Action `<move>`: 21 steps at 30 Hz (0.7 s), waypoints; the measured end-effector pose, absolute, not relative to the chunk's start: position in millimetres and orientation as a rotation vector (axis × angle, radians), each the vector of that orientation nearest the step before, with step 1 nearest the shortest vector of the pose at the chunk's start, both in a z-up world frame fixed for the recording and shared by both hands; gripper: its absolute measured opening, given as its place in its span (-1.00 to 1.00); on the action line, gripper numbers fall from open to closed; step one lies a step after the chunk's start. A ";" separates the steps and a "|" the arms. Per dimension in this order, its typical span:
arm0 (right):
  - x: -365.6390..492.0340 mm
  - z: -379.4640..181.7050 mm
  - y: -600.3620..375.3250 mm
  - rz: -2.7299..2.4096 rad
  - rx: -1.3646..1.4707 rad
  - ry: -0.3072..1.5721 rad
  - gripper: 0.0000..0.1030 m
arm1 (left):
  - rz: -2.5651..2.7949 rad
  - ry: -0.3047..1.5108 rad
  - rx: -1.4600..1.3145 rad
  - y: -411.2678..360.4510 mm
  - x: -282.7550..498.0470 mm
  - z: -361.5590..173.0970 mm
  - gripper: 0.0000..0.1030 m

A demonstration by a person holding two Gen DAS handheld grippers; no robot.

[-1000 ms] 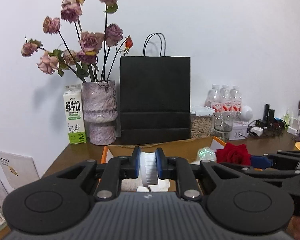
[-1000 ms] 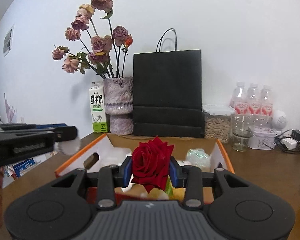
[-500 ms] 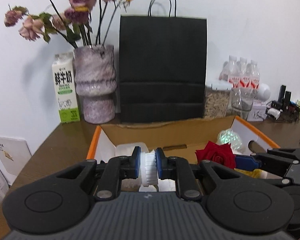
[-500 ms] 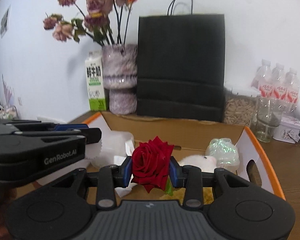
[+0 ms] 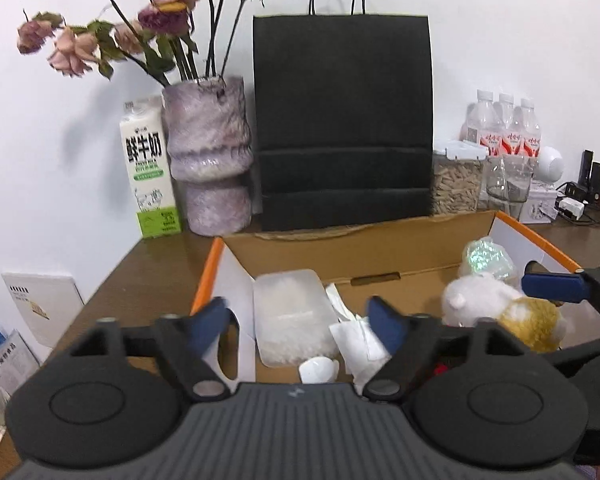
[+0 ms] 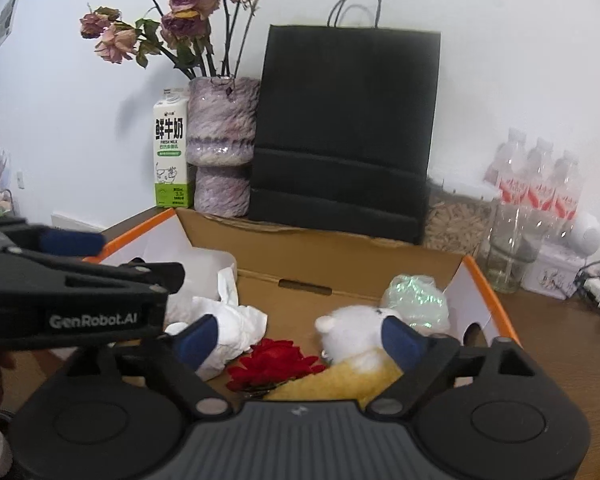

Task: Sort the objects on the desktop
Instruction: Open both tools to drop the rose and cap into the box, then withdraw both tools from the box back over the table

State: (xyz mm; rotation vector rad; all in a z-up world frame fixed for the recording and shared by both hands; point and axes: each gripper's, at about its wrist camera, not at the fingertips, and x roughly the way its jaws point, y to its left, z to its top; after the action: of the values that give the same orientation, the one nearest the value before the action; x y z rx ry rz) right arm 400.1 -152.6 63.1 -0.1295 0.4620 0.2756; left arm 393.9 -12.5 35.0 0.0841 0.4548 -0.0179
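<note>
Right gripper (image 6: 296, 334) over a cardboard box (image 6: 340, 258), blue jaws opening, nothing pinched between them. Red rose (image 6: 274, 364) lying in the box just under the jaws, next to a white and yellow plush toy (image 6: 356, 344) and crumpled white tissue (image 6: 236, 322). Left gripper (image 6: 72, 276) at the left edge. Behind the box: black paper bag (image 6: 344, 132), purple vase (image 6: 222, 146), milk carton (image 6: 171, 148).

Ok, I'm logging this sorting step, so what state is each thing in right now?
left gripper: jaws opening, nothing between the pads
right gripper: jaws opening, nothing gripped
red rose: lying in the box, released
small white object: lying in the box below the left gripper
cardboard box: open, partly filled
plush toy: lying in the box
black paper bag: upright behind the box
</note>
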 end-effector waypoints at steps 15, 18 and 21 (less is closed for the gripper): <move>399.1 66.5 -152.0 0.274 -0.133 0.455 1.00 | 0.016 0.442 0.093 -13.7 391.4 40.9 1.00; 396.3 69.9 -153.6 0.275 -0.128 0.446 1.00 | 0.017 0.429 0.085 -12.3 387.6 46.5 1.00; 390.4 76.8 -155.6 0.276 -0.128 0.427 1.00 | 0.011 0.411 0.072 -9.5 380.4 56.3 1.00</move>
State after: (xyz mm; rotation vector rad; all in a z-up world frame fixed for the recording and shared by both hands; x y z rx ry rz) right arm 390.4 -155.6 76.8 -0.1276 0.4273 0.2761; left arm 380.4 -9.5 56.3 0.0720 0.4109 0.0112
